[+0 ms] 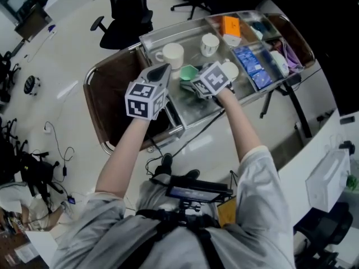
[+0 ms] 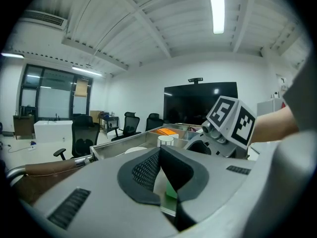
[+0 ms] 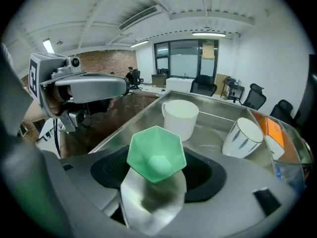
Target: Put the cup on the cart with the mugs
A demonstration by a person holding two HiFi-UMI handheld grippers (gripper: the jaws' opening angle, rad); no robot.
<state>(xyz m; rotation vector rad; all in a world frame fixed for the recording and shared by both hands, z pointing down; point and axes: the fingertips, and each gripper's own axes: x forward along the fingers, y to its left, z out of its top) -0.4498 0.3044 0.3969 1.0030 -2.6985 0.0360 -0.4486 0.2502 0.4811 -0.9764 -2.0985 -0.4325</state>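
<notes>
Green hex cup [image 3: 156, 152], mouth sideways, in R gripper [image 3: 157, 171], over steel cart tray [image 3: 218, 128] nr white mugs [image 3: 180, 117]

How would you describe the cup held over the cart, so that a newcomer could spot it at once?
Find the steel cart with white mugs in its top tray. Over that tray the right gripper holds a small cup. It alone is mint green with a six-sided rim; the mugs are round and white.
</notes>
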